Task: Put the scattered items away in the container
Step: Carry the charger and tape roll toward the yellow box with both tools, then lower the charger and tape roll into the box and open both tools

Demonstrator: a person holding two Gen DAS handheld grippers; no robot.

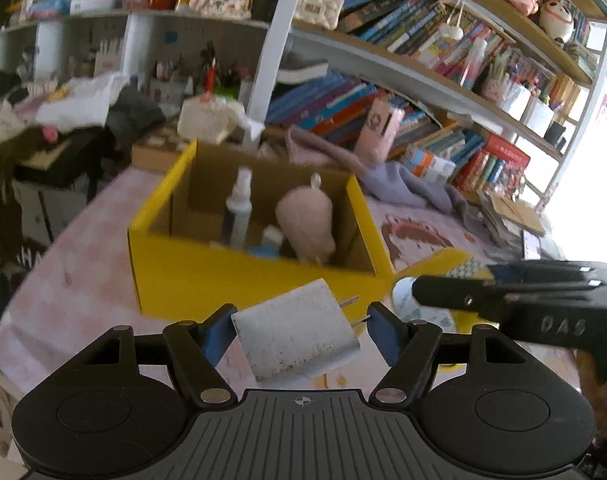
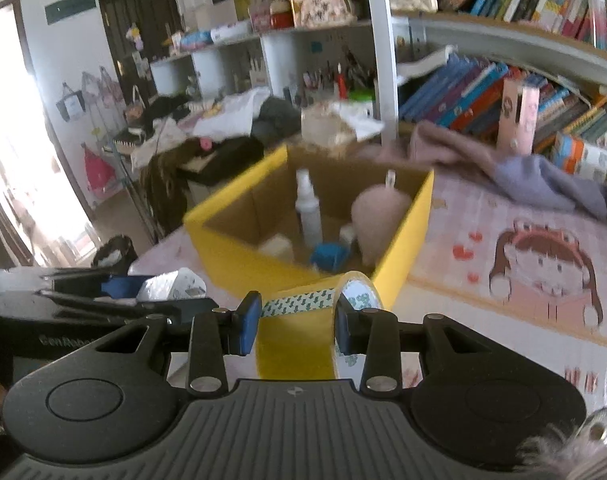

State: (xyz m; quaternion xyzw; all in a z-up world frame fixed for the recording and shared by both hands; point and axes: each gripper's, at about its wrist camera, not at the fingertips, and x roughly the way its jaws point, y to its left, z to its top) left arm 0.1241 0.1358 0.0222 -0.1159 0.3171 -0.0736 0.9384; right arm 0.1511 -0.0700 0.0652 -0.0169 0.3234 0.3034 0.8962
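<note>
Now left fingers (image 1: pixel 222 330) clamp charger (image 1: pixel 299 338); right fingers (image 2: pixel 247 326) clamp tape roll (image 2: pixel 303 332).

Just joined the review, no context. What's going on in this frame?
A person is tidying with a handheld gripper in each hand. The left gripper holds a white plug adapter; the right gripper is clamped on a yellow tape roll. Both are near the open yellow box, neither over it yet. Inside the box are a white spray bottle, a pink plush and some smaller items.
</note>
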